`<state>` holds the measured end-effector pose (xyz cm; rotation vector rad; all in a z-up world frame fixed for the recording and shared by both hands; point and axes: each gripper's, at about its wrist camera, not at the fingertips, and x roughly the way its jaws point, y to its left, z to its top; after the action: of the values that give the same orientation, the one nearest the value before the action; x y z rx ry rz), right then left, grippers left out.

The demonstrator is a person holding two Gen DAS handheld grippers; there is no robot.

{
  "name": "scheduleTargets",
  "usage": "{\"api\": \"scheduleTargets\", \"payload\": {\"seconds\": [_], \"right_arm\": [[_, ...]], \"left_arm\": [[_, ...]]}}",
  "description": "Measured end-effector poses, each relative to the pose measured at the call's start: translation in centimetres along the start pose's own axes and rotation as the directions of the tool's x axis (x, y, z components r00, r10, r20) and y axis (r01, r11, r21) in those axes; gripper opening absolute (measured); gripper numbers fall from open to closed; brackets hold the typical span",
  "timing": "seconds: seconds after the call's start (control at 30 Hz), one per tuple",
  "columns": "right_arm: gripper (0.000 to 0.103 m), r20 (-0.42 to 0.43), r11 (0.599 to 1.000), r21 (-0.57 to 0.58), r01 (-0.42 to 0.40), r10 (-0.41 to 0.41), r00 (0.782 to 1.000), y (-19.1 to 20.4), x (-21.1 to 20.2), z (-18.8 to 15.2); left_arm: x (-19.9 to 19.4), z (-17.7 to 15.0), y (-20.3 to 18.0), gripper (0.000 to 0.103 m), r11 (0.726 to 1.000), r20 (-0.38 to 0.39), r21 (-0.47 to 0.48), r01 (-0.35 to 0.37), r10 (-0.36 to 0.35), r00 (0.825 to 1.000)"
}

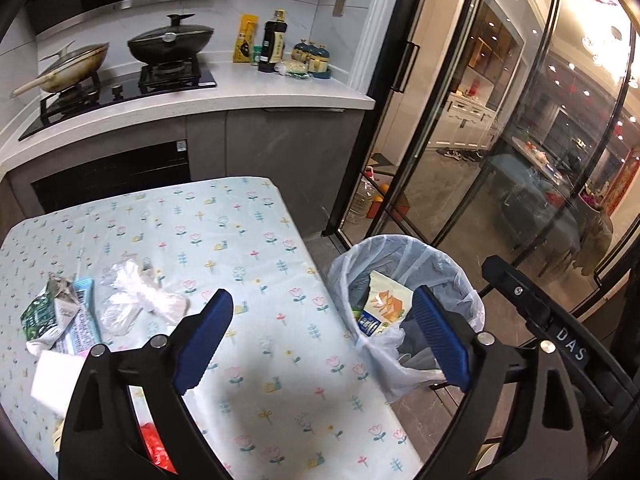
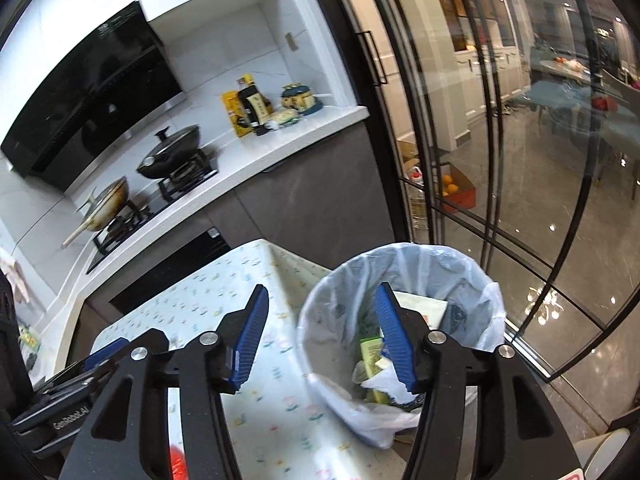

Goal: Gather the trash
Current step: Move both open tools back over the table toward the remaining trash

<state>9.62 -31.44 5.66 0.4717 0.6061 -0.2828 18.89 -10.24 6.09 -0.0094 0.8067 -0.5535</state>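
Observation:
Trash lies on the left of the flowered table (image 1: 248, 248): a green wrapper (image 1: 42, 312), a blue wrapper (image 1: 84, 316), a crumpled clear plastic bag (image 1: 136, 300), a white paper (image 1: 52, 380) and something red (image 1: 158, 448) under my fingers. A lined trash bin (image 1: 400, 242) stands on the floor at the table's right edge, with packaging (image 1: 384, 304) inside. My left gripper (image 1: 322, 296) hangs open over that table edge, holding nothing. My right gripper (image 2: 323, 290) is open above the near rim of the bin (image 2: 420, 252), also holding nothing. A green carton (image 2: 372, 356) and white plastic lie in the bin.
Behind the table a counter (image 1: 240, 92) carries a gas hob with two pans (image 1: 168, 40) and several bottles (image 1: 274, 40). A black-framed glass sliding door (image 1: 440, 128) runs along the right, just past the bin. Grey floor shows around the bin.

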Motion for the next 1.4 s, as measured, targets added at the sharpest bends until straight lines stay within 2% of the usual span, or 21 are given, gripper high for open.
{"api": "scheduleTargets", "payload": {"seconds": [0.1, 0.4, 0.73, 1.13, 1.4], "right_arm": [[0.056, -0.003, 0.999, -0.026, -0.023, 0.023, 1.000, 1.7, -0.7, -0.6], [0.058, -0.043, 0.992, -0.096, -0.080, 0.077, 0.996, 7.1, -1.3, -2.9], [0.058, -0.120, 0.973, -0.181, -0.146, 0.125, 0.985, 13.8, 0.2, -5.8], [0.058, -0.231, 0.947, -0.258, -0.190, 0.131, 0.964, 20.5, 5.8, -9.3], [0.058, -0.291, 0.941, -0.282, -0.187, 0.102, 0.951, 22.9, 11.5, -10.2]], "left_arm": [[-1.2, -0.4, 1.4, 0.091, 1.000, 0.003, -0.017, -0.013, 0.013, 1.000], [-4.8, -2.8, 7.8, 0.092, 0.990, -0.004, -0.108, -0.087, 0.087, 0.996], [-8.1, -5.8, 16.6, 0.093, 0.956, -0.033, -0.224, -0.192, 0.189, 0.981], [-9.1, -8.3, 26.6, 0.093, 0.897, -0.087, -0.329, -0.296, 0.284, 0.955], [-6.7, -8.2, 30.7, 0.093, 0.887, -0.139, -0.325, -0.329, 0.299, 0.944]]}}
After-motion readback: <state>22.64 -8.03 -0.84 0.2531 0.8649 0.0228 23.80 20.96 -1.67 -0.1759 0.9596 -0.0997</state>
